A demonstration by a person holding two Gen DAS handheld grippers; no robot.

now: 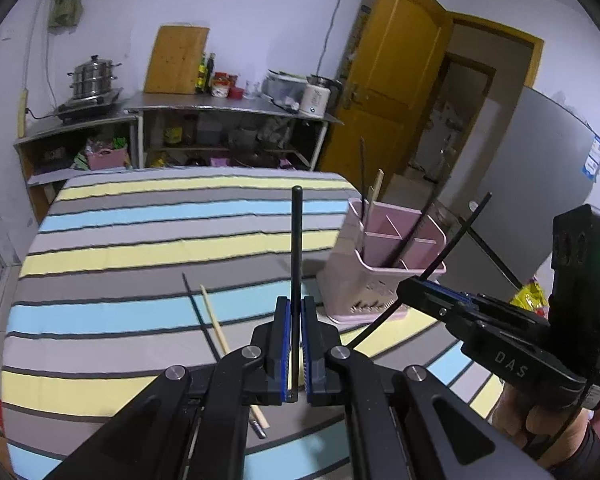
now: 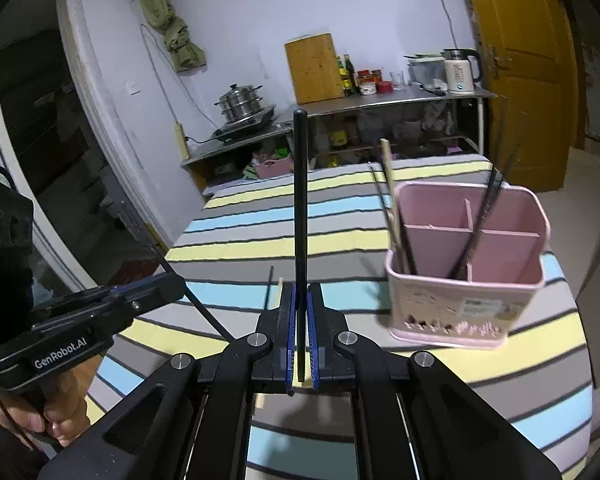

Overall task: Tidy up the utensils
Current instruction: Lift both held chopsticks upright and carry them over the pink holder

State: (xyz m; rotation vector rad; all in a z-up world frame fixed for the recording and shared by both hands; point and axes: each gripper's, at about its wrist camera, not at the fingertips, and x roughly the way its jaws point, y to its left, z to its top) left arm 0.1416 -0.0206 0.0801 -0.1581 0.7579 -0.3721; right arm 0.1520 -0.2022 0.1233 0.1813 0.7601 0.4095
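Left gripper point(image 1: 296, 344): clamping a black chopstick point(image 1: 296, 248).
Right gripper point(image 2: 300, 336): clamping another black chopstick point(image 2: 300, 200).
Pink holder point(image 2: 466, 280): standing near the table's right edge, holding dark chopsticks point(image 2: 482, 216) and a wooden one point(image 2: 392, 188).

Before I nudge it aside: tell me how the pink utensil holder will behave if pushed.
The pink utensil holder looks like thin plastic holding only a few chopsticks, so probably light. It is tall for its base and stands on soft striped cloth, so a high push may tip it. A low push would likely slide it.

Matt pink plastic caddy point(image 2: 466, 292) on striped cloth point(image 1: 140, 240).
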